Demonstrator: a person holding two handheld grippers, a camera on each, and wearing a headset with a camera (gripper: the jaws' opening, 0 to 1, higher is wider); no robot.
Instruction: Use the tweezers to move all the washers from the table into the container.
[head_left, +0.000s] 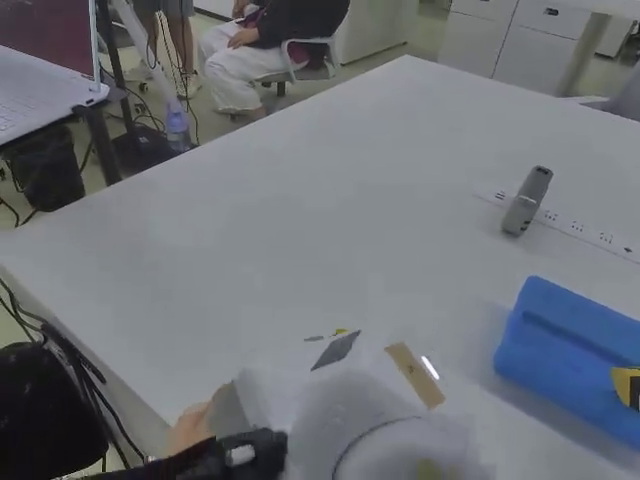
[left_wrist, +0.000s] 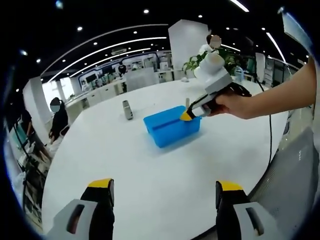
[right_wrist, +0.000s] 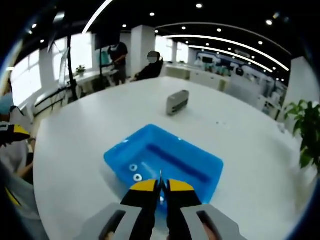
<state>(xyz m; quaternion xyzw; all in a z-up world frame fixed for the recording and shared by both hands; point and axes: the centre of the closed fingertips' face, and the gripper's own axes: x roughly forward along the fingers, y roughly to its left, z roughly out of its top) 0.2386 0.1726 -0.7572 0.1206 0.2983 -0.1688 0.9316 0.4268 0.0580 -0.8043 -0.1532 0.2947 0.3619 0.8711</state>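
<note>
The blue container (right_wrist: 165, 160) stands on the white table (right_wrist: 75, 150), and two washers (right_wrist: 135, 172) lie on its floor. My right gripper (right_wrist: 160, 189) hovers just above the container's near rim, shut on the tweezers (right_wrist: 161, 176), whose thin tip pokes out between the yellow fingertips. From the left gripper view, a hand holds that right gripper (left_wrist: 192, 113) at the rim of the container (left_wrist: 170, 127). My left gripper (left_wrist: 165, 192) is open above bare table, holding nothing. The container (head_left: 570, 350) lies at the right in the head view.
A grey oblong object (head_left: 526, 200) rests by a power strip (head_left: 575, 225) at the far side of the table (head_left: 300, 220). A dark flat piece (head_left: 336, 350) and a tan strip (head_left: 414, 374) appear blurred near the front edge. A person sits beyond the table.
</note>
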